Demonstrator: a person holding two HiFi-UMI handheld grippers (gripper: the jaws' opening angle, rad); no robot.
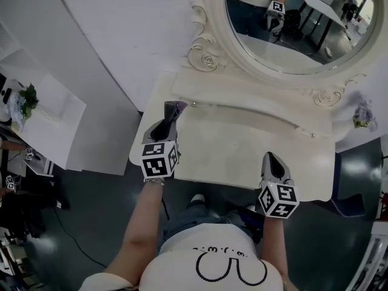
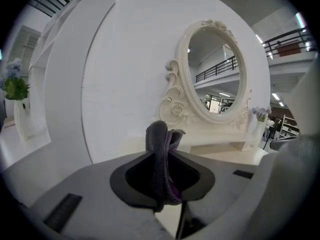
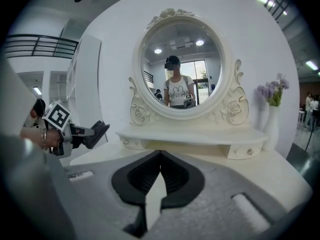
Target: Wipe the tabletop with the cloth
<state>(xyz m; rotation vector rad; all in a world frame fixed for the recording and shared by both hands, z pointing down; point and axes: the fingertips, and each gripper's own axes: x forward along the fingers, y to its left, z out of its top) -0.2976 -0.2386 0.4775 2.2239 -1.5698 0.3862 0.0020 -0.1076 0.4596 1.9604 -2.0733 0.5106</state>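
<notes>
Nearest the head cam, a white printed shirt (image 1: 209, 262) is being worn by the person, w/ both forearms being held fwd over the table (image 1: 242, 156). L tool (image 1: 171, 115) is being held over the table's left rear corner, just beside the raised shelf (image 1: 254, 105). Its jaws are being pressed onto a dark grey-purple cloth (image 2: 161, 156), which is being pinched upright betw. them, w/ a folded end sticking up past the tips and the rest hanging down inside the jaw opening. Whether the cloth is touching the table cannot be told. R tool (image 3: 160, 156) is being held near the table's front edge, on the right, well apart from the L tool. Its jaws are being held together at the tips w/ nothing betw. them. An oval mirror (image 3: 175, 59) in an ornate cream frame is being faced by both tools, and the person is being reflected in it. A vase (image 3: 272, 124) w/ purple flowers is being shown at the table's right end.
</notes>
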